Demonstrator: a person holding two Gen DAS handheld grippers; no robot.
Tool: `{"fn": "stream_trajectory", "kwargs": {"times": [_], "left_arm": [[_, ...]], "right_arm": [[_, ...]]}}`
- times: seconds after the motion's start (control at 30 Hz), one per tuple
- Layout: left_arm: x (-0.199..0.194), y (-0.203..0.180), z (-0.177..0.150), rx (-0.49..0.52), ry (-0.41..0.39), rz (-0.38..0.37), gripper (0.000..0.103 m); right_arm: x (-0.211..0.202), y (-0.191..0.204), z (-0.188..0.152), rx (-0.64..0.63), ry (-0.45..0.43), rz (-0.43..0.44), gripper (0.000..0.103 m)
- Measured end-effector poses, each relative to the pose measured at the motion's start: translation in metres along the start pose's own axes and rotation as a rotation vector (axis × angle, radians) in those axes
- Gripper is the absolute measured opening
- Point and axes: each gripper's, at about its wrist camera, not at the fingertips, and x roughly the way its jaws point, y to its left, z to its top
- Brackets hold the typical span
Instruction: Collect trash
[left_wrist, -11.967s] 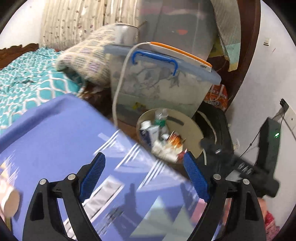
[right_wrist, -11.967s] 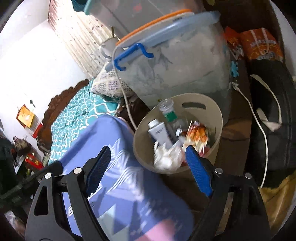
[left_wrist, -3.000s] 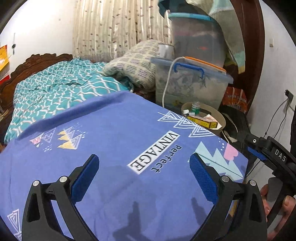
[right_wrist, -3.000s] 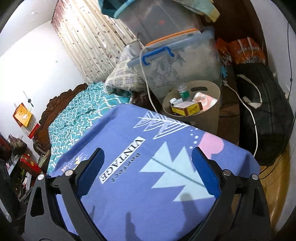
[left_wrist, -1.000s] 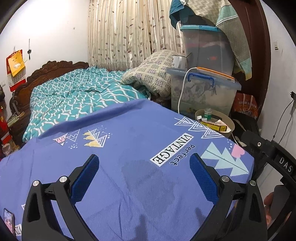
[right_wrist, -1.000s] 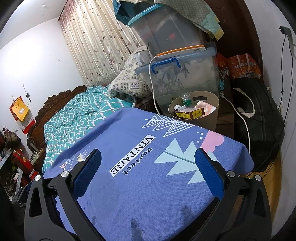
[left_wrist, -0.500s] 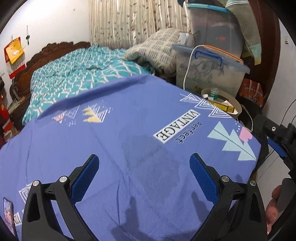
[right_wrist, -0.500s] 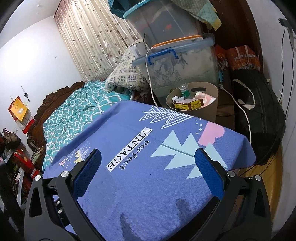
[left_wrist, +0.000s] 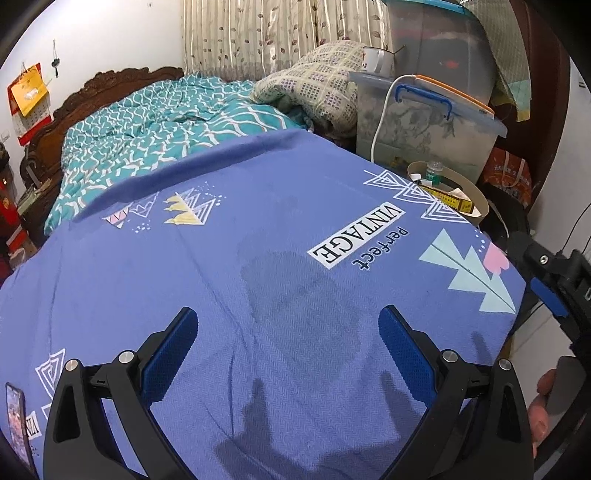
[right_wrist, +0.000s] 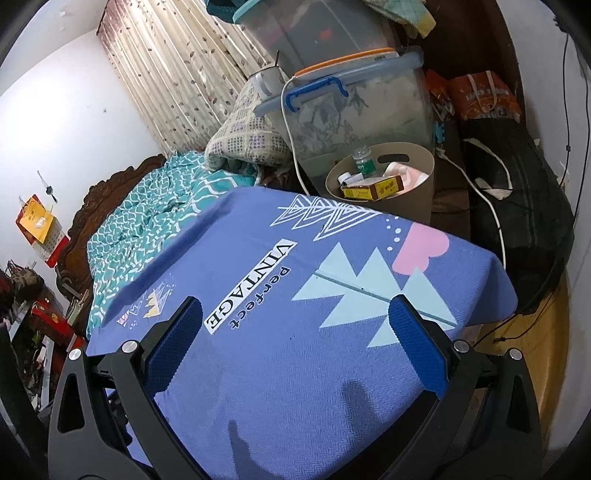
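Two grippers hung over a table draped in a blue cloth (left_wrist: 280, 280) printed with triangles and the words "VINTAGE perfect". Both were spread wide with nothing between their blue pads: the left gripper (left_wrist: 288, 343) hovered above a darker patch in the middle of the cloth, and the right gripper (right_wrist: 295, 339) above the pale triangles nearer the table's far corner. In the left wrist view, part of the right gripper and the fingers of the person's hand (left_wrist: 543, 410) showed at the right edge. The trash sat past the far edge of the table, in a beige round bin (right_wrist: 417, 188) on the floor: a yellow box (right_wrist: 373, 190) lay across the top, a small bottle with a green label (right_wrist: 364, 162) stood behind it, and something pale pink (right_wrist: 402, 171) was tucked beside it. Just behind the bin stood a clear storage tub with a blue handle (right_wrist: 351, 107), another tub stacked above it. A black bag (right_wrist: 517, 206) lay right of the bin, and a bed with a teal patterned cover (left_wrist: 159, 125) stretched away on the left.
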Motion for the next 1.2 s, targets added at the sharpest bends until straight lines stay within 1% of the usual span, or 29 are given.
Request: {"fn": "stream_trajectory", "kwargs": {"times": [0.13, 0.47, 0.6, 0.77, 0.93, 1.2], "left_arm": [[0.000, 0.004, 0.002, -0.007, 0.012, 0.000, 0.094], [0.008, 0.012, 0.003, -0.015, 0.062, 0.055, 0.094], [0.010, 0.012, 0.003, -0.009, 0.067, 0.062, 0.094], [0.012, 0.010, 0.003, 0.001, 0.079, 0.054, 0.094], [0.009, 0.007, 0.004, 0.007, 0.058, 0.048, 0.094], [0.000, 0.003, 0.007, 0.025, 0.018, 0.068, 0.094]], "right_arm": [[0.003, -0.001, 0.000, 0.000, 0.009, 0.006, 0.100], [0.011, -0.004, -0.003, 0.008, 0.038, 0.007, 0.100], [0.015, -0.001, -0.004, 0.000, 0.050, 0.009, 0.100], [0.009, 0.003, -0.004, -0.016, 0.032, 0.006, 0.100], [-0.001, 0.009, -0.001, -0.046, -0.011, 0.005, 0.100], [-0.012, 0.020, -0.004, -0.099, -0.064, 0.011, 0.100]]}}
